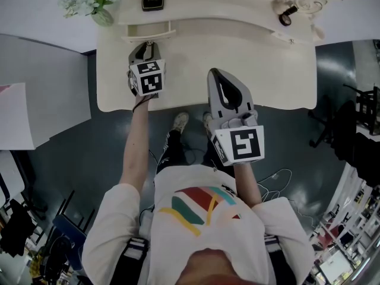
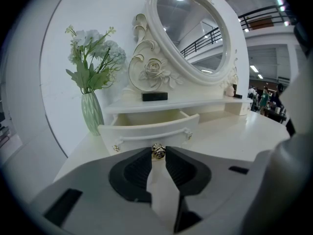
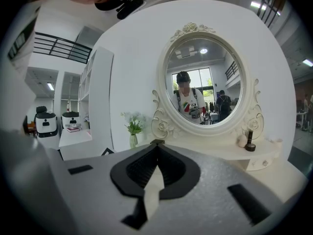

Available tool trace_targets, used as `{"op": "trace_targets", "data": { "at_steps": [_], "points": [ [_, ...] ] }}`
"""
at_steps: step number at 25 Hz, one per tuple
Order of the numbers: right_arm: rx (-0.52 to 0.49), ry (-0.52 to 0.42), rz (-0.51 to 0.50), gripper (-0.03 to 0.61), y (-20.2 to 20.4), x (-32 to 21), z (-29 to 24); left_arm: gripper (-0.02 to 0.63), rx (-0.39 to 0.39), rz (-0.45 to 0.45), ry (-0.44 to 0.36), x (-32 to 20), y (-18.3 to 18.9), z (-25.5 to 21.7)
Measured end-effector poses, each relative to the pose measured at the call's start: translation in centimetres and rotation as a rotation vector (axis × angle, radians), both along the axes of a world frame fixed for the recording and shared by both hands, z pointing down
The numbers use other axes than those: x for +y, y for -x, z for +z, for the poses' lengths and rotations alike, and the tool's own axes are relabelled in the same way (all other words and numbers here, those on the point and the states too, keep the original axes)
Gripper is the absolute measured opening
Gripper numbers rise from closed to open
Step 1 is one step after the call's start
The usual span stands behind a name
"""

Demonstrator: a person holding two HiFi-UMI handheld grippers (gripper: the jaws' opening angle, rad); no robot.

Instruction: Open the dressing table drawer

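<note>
L gripper (image 2: 158, 150) jaws clamped on gold knob (image 2: 157, 152) | drawer (image 2: 146, 129) lay at 12, long axis 9–3, part out | R gripper (image 3: 156, 142) jaws together, empty, farther off.

A cream dressing table (image 1: 267, 64) spans the upper frame from ten to two o'clock. At eleven o'clock its small drawer (image 1: 148, 31) stands partly out, and the left gripper (image 1: 148, 44) has its tips at the drawer's front. The right gripper (image 1: 215, 72) sits near centre over the table's front edge, its jaws meeting at the tip. A vase of pale flowers (image 1: 102, 15) stands far out at eleven o'clock, a black box (image 1: 152, 1) at twelve and a small dark bottle (image 1: 288, 15) at one.
</note>
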State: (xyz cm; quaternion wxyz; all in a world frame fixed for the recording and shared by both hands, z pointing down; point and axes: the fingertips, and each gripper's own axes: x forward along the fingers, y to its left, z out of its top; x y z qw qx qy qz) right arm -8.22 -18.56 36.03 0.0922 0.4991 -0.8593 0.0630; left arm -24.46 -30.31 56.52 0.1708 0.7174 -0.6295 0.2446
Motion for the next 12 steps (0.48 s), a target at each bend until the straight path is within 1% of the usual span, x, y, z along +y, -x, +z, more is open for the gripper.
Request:
{"op": "trace_targets", "data": {
  "at_steps": [12],
  "points": [
    [-0.004,0.002,0.004,0.0,-0.04,0.41,0.05,0.086,-0.009,0.009,0.004,0.88,0.15,0.03]
  ]
}}
